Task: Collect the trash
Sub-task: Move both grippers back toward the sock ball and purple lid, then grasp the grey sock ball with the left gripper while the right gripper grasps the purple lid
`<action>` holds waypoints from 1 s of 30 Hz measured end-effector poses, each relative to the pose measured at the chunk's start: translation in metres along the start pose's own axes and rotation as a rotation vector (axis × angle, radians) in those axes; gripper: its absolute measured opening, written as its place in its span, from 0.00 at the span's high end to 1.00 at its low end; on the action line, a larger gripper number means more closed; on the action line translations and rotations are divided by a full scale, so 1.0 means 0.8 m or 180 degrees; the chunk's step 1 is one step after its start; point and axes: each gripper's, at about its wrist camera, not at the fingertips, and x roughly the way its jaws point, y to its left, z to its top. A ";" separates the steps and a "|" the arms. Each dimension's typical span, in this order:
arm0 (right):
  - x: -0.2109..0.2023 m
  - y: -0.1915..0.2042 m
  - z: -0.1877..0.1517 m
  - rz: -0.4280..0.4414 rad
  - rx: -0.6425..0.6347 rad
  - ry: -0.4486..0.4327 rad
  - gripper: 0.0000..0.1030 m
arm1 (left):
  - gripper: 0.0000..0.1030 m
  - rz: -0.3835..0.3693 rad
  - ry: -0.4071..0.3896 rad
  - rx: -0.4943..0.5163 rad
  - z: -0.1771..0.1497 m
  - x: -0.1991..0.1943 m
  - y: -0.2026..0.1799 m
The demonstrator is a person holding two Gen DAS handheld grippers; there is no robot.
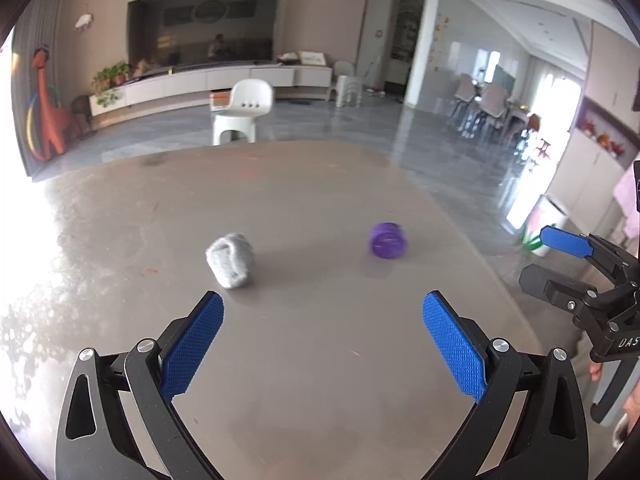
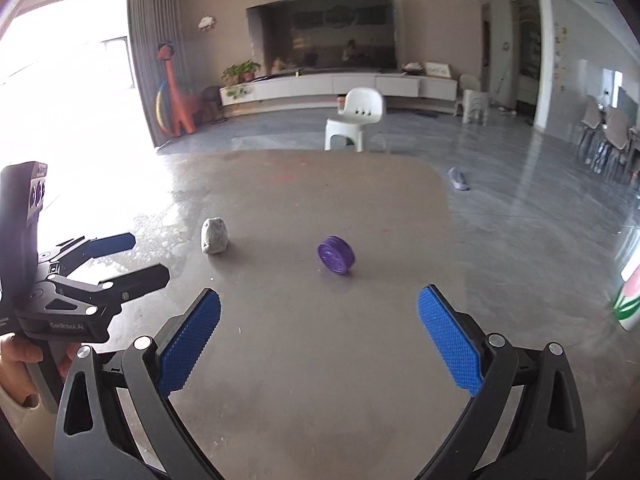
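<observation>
Two bits of trash on the table, both claws spread wide with nothing in them

The left gripper (image 1: 322, 344) and right gripper (image 2: 318, 340) both hang released over the near part of the brown table (image 2: 320, 420), side by side, which looks like a lineup before either one commits. The grey crumpled wad (image 1: 231, 261) sits just ahead of the left claw's left finger, so that one's probably the left hand's pick. The purple lid (image 2: 336, 256) stands tilted on its edge a bit farther out and to the right, well apart from the wad, and could roll if nudged. Plenty of bare tabletop around both, nothing crowding a straight reach. The table's far edge is well behind them, and its right edge drops to the glossy floor (image 2: 520, 220). A flowered bin (image 2: 626, 304) waits off that right side, likely the drop spot.
</observation>
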 end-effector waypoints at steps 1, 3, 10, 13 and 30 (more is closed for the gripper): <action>0.011 -0.001 0.002 0.0012 -0.0010 0.0026 0.04 | 0.05 0.0011 0.0032 -0.0011 0.004 0.013 0.004; 0.029 -0.003 0.004 -0.0001 -0.0052 0.0059 0.04 | 0.05 0.0044 0.0075 -0.0015 0.007 0.032 0.010; 0.077 -0.010 0.011 0.0073 -0.0137 0.0088 0.04 | 0.05 0.0287 0.0165 0.0027 0.008 0.080 0.020; 0.099 -0.012 0.014 0.0092 -0.0158 0.0130 0.04 | 0.05 0.0300 0.0247 -0.0054 0.011 0.103 0.033; 0.134 -0.021 0.017 0.0123 -0.0200 0.0149 0.04 | 0.58 0.0384 0.0439 -0.0124 0.019 0.160 0.057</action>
